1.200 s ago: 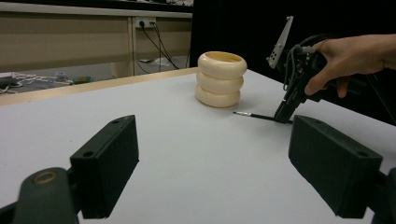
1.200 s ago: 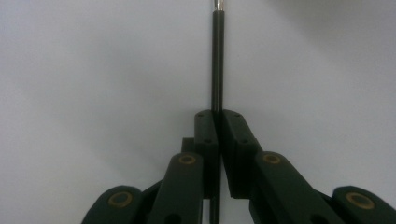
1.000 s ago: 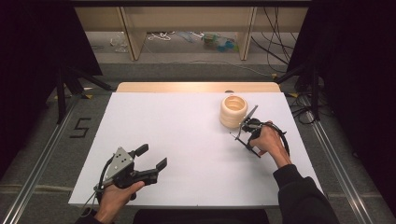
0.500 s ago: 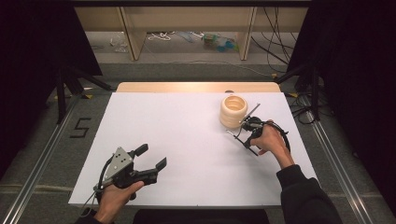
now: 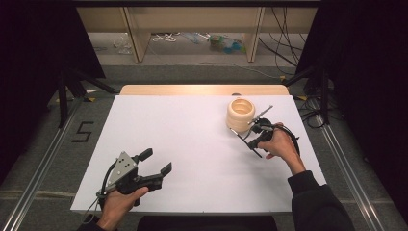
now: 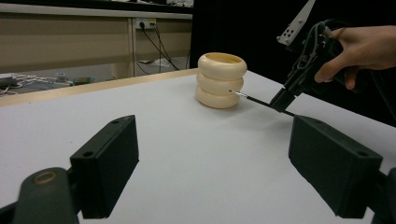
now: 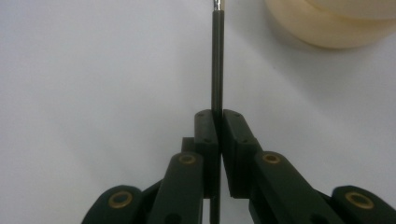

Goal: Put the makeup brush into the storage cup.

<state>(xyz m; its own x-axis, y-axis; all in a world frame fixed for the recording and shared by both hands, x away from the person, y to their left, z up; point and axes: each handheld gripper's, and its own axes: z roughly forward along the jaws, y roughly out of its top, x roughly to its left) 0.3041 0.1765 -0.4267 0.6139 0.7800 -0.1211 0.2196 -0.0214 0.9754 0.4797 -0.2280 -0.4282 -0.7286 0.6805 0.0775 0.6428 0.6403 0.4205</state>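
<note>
While the right tool (image 5: 251,136) has kept clamping the thin black rod (image 7: 217,60) beside the cream ribbed holder (image 5: 240,114), the left tool (image 5: 156,162) stays open; insertion pending.

A thin black rod (image 7: 217,60) with a small metallic tip is clamped between the closed fingers (image 7: 207,135) of the right gripper (image 5: 256,136). It slopes down toward the white surface (image 5: 192,144), tip just beside a cream holder (image 5: 240,115) shaped like three stacked rings, standing upright, open-topped, on the far right area.
</note>
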